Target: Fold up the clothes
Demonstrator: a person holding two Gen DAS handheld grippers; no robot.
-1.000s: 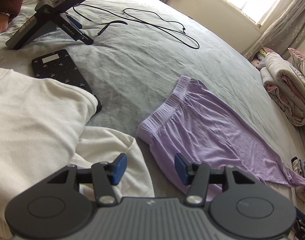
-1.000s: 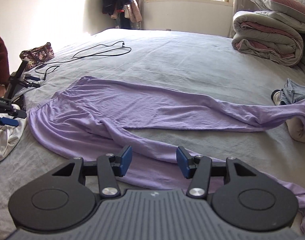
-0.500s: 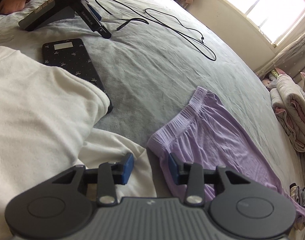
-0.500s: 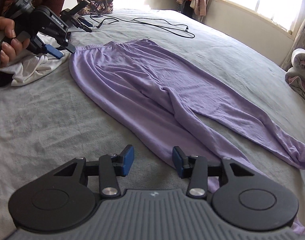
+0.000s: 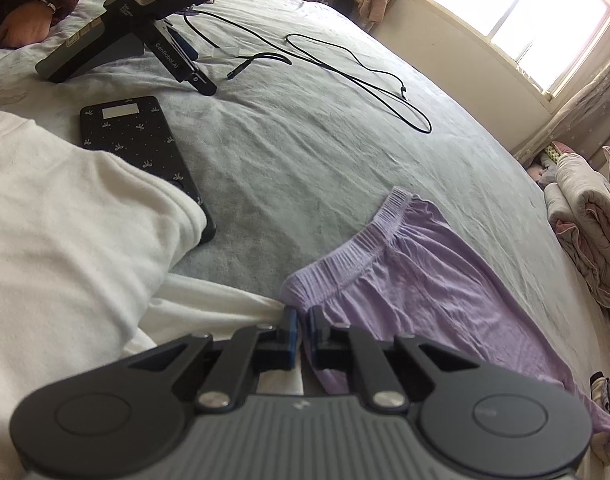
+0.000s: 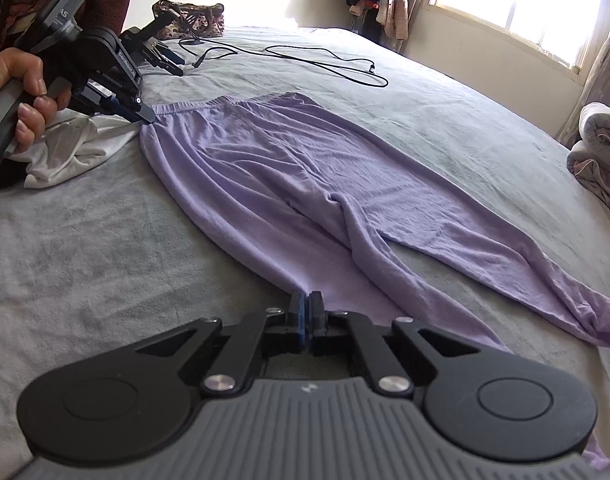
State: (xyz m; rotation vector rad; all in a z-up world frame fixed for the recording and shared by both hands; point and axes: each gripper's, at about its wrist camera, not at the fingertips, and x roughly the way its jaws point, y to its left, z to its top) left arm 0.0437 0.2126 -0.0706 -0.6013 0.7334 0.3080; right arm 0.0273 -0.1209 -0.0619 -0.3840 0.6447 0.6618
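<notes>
The lilac leggings point(image 6: 289, 184) lay flat on the grey bed point(image 6: 105, 240); my left gripper point(image 5: 301, 330) had just clenched their waistband corner, my right gripper point(image 6: 307, 312) the near leg's edge; thin, limp cloth, so I judged edges the best hold

Counted on the grey bed point(image 6: 105, 248)

One purple trousers point(image 6: 289, 184), one white garment point(image 6: 73, 148), one black cable point(image 5: 345, 76), one dark patterned flat case point(image 5: 145, 152), one spare gripper point(image 5: 145, 36), one floral bag point(image 6: 193, 16).
</notes>
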